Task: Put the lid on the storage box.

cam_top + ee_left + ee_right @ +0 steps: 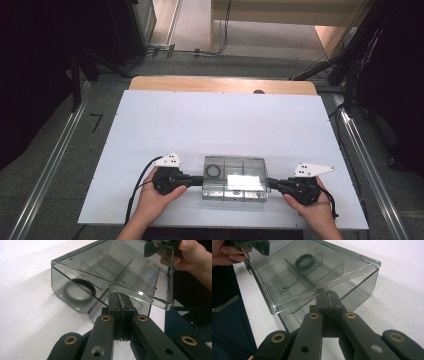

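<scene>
pinching clear box, claws closed

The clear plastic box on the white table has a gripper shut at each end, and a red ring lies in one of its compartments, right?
Not quite: the ring is black, as the left gripper view shows. The rest holds: the clear box sits on the white table, with the left gripper and right gripper shut at its ends.

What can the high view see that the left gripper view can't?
High view alone: the whole white table, the floor around it, and both hands at the box's two ends. Left gripper view alone: its shut tongs up close, tucked under the box lid's edge. Both: the clear box with dividers and a black ring inside.
</scene>
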`<state>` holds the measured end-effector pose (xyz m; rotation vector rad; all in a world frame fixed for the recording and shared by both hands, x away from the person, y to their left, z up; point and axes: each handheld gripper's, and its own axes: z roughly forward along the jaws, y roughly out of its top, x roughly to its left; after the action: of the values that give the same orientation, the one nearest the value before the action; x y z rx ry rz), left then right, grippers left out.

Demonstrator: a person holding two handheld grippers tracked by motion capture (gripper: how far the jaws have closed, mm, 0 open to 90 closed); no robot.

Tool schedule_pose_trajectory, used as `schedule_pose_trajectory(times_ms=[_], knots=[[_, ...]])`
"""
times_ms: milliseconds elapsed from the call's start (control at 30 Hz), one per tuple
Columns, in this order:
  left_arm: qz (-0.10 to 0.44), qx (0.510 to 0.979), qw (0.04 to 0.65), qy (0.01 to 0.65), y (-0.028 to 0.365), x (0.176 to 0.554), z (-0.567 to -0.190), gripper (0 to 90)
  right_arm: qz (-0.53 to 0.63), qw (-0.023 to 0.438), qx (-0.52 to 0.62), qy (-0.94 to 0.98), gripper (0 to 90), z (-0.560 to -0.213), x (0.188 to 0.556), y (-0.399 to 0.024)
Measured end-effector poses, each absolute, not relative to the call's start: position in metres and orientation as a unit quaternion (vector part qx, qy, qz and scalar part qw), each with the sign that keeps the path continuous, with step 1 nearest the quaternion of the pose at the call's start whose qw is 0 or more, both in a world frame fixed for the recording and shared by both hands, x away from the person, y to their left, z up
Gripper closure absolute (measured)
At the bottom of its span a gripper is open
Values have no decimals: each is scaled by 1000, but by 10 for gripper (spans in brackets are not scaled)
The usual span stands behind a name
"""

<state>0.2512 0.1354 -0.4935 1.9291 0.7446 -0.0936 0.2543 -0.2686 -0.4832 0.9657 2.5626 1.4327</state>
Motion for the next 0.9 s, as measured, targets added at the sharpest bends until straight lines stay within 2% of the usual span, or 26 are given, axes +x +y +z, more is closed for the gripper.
schedule_pose_trajectory(times_ms=[900], knots=[[-38,793,513,326,140,243,-498,898,448,34,315,836,881,-488,254,-271]])
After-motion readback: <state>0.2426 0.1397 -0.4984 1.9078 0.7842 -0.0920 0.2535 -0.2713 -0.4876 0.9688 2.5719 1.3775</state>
